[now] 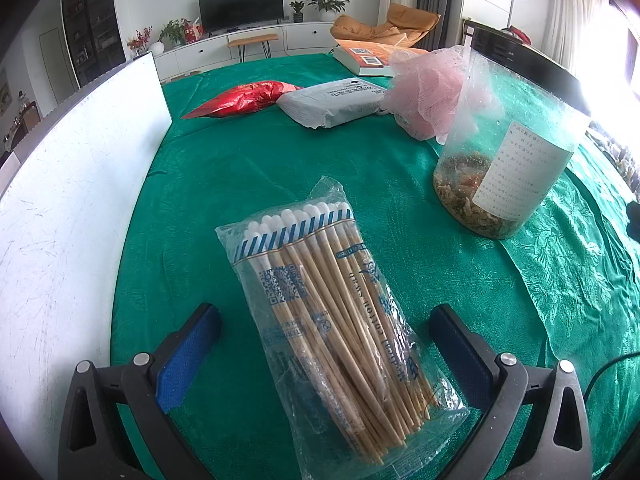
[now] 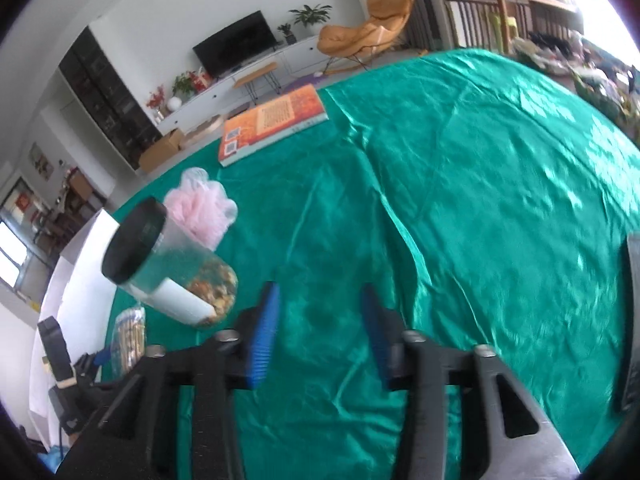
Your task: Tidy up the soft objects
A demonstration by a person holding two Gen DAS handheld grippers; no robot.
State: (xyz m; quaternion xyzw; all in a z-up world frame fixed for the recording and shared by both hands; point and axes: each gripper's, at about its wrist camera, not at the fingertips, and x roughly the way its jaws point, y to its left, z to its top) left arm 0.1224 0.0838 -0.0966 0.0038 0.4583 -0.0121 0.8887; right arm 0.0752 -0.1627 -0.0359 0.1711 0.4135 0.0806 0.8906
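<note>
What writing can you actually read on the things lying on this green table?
"Medical cotton swab": on the swab packet.
Jar label: small characters, unreadable.
Grey pouch: print line, too blurred.
Orange book: two square codes, text too small.
Red bag: no legible text.

- Shiny green satin cloth (image 1: 248,160) lies under me.
- My swab packet (image 1: 340,320): clear crinkly plastic over wooden sticks.
- The jar (image 1: 504,160): clear smooth plastic, paper label.
- My pads (image 1: 188,356): ribbed blue.

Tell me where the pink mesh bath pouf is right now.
The pink bath pouf lies on the green tablecloth at the far right of the left wrist view, behind the clear jar and beside the grey packet.
</note>
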